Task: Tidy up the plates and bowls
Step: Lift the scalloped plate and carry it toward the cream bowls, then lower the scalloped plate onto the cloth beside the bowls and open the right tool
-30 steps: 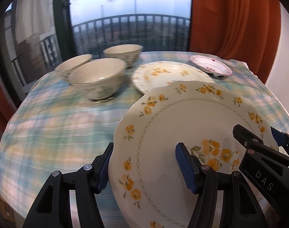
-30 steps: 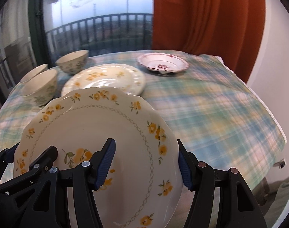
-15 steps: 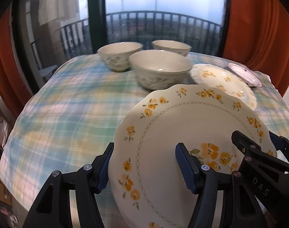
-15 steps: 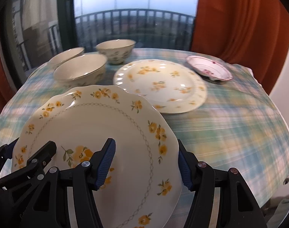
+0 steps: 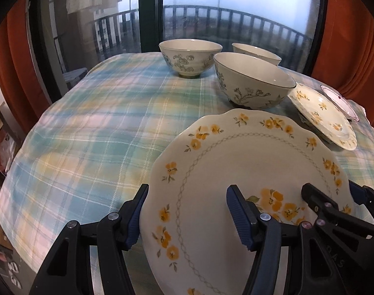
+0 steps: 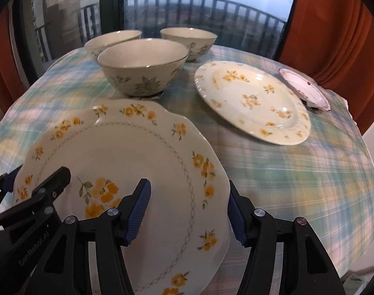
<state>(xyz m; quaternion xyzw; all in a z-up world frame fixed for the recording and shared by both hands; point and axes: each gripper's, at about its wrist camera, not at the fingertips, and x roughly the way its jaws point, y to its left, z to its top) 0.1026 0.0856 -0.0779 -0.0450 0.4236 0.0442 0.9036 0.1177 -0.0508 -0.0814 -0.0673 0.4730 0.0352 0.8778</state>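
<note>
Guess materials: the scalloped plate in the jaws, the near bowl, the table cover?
Scalloped plate: looks like glazed ceramic; smooth cream surface with a soft sheen and printed yellow flowers. It could be melamine; the look leaves that open.
Near bowl: likely glazed ceramic or porcelain; glossy inside, thin dark rim line, grey-green floral print.
Table cover: woven fabric; matte plaid that drapes over the table edge.

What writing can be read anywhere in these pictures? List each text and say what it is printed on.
"GenRoboLAI" (last letters uncertain): on the black body of the left tool, seen from the right wrist camera.
"DAS": on the black body of the right tool, seen from the left wrist camera, faint and possibly part of a longer word.
The held plate, bowls and tablecloth carry only patterns, no text.
</note>
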